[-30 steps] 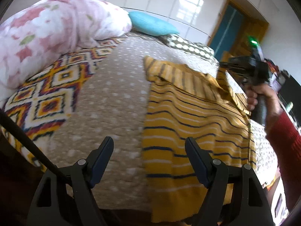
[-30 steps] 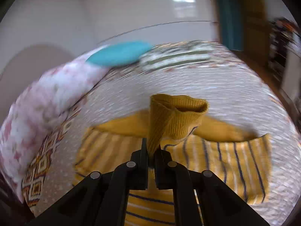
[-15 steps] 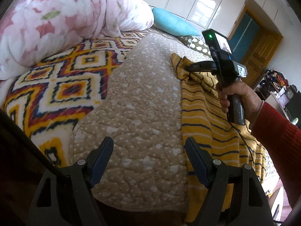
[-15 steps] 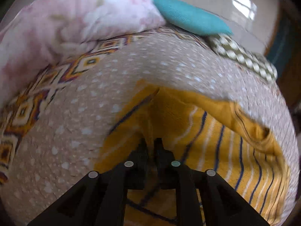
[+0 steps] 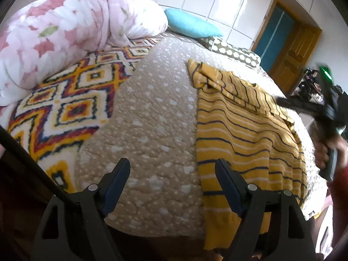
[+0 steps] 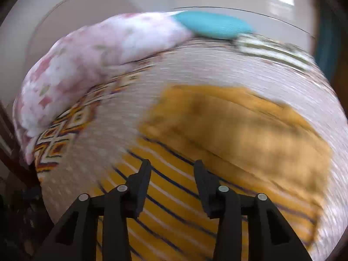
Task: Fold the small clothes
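striped sweater (image 5: 245, 130) flat, under parted right tongs (image 6: 173, 174)

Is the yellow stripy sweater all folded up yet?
Not yet. One sleeve already lies folded across the yellow striped sweater on the bed. The right gripper has just been opening, with nothing between its jaws. The left gripper is open by the sweater's near edge. The body is spread out, so more folding remains.

Sweater (image 5: 245, 130): ribbed knit cloth, matt, mustard with fine stripes. Bed cover (image 5: 152, 113): quilted cloth, puckered, matt. Patterned blanket (image 5: 65, 100): plush, fuzzy pile. Floral duvet (image 5: 65, 26): soft, smooth cloth. Left gripper (image 5: 173, 184) fingers (image 5: 115, 182): matt black plastic, metal pins. Door (image 5: 291, 50): varnished wood. Wall panels (image 5: 217, 0): glossy.
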